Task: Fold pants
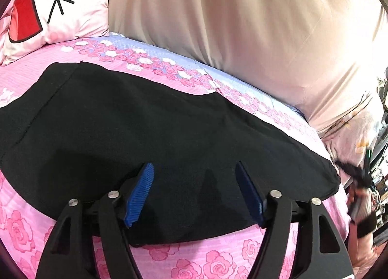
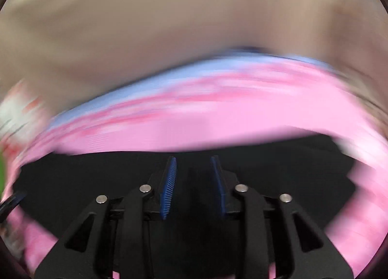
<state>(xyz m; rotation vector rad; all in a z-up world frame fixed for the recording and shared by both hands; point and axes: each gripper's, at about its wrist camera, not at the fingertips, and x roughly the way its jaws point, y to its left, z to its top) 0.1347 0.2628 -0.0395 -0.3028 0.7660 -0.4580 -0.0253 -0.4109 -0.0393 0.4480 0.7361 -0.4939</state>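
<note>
My left claw (image 1: 195, 191) stands wide open over the black pants (image 1: 145, 138), gripping nothing. My right claw (image 2: 194, 186) is partly open above the same dark cloth, its 2 blue pads (image 2: 168, 189) holding nothing; that view is blurred. The pants lie flat on the pink rose bedsheet (image 1: 218, 262), below a beige curtain (image 1: 242, 24) and cartoon pillow (image 1: 55, 7).
</note>
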